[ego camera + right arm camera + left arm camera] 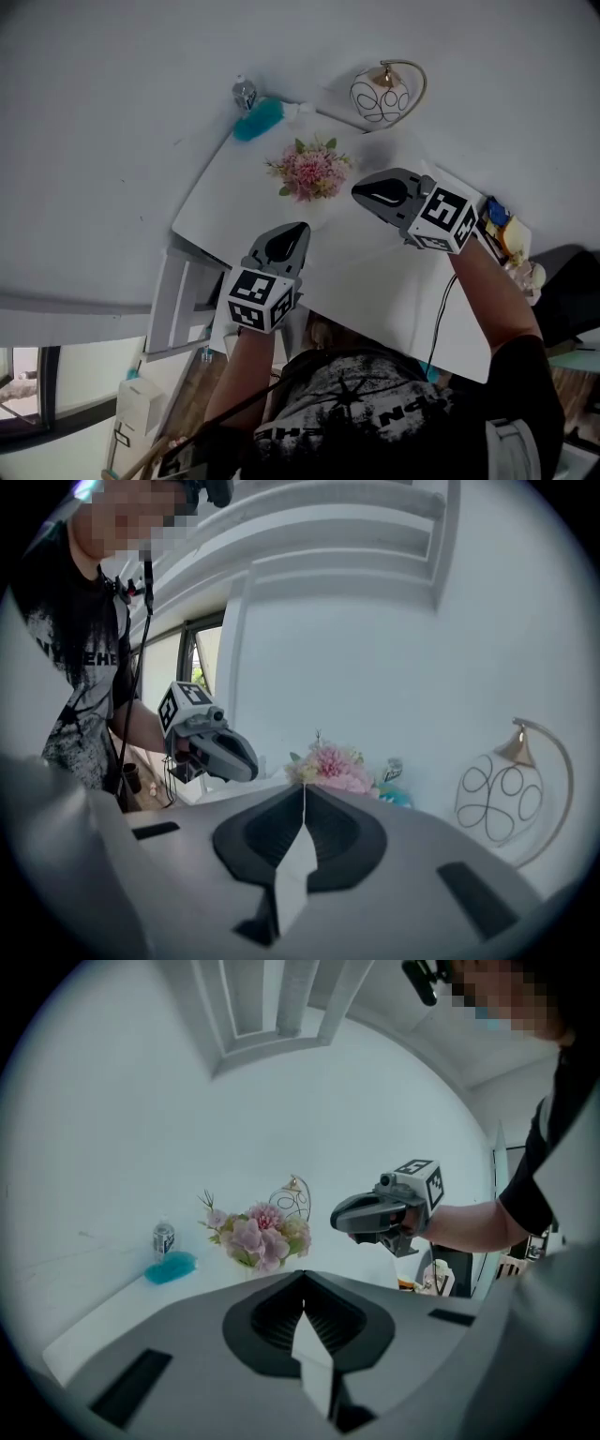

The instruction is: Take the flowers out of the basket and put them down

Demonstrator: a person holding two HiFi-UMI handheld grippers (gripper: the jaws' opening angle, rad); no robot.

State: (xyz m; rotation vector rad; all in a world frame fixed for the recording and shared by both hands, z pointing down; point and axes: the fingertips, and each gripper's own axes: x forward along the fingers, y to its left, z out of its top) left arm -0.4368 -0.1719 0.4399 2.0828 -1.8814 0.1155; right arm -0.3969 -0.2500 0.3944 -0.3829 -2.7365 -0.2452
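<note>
Nearest the person, the left hand-held gripper (298, 230) hovers just short of the flowers (311, 171), its jaws clenched together on nothing. The right hand-held gripper (358, 191) hangs just beside the flowers on their right, likewise clenched and empty. Nothing stands between either one and the flowers, a pink bunch upright on the white tabletop (394, 281). What holds them I cannot make out. Beyond the flowers to the left lie a turquoise brush (258, 120) and a small bottle (245, 94). Beyond them to the right stands a wire globe ornament (381, 95).
</note>
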